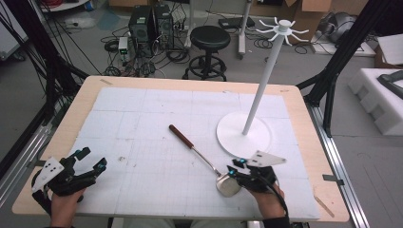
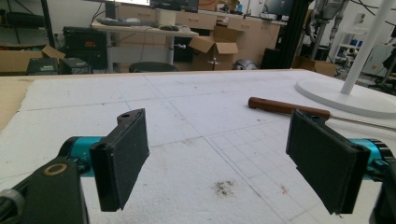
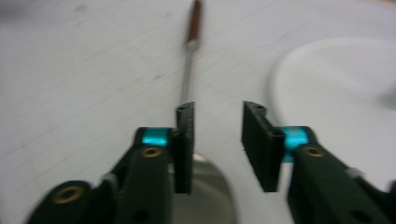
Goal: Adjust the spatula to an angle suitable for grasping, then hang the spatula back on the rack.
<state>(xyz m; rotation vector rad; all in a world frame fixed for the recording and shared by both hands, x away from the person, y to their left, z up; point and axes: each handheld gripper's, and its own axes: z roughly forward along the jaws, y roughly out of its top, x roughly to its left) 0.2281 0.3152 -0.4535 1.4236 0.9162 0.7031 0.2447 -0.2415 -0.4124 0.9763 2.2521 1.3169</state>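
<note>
A metal ladle lies on the white foam board; its brown wooden handle points to the far left and its bowl is near the front edge. My right gripper hovers open right over the bowl. In the right gripper view the bowl lies under the left jaw of my right gripper, with the thin shaft and handle running away ahead. My left gripper rests open at the front left, far from the ladle. In the left gripper view, my left gripper has its jaws spread wide with nothing between them, and the handle lies beyond.
A white hook stand with a round base and a tall pole stands just beyond the ladle on the right; its base is in the left gripper view too. Off the table at the back, a black stool and cables sit on the floor.
</note>
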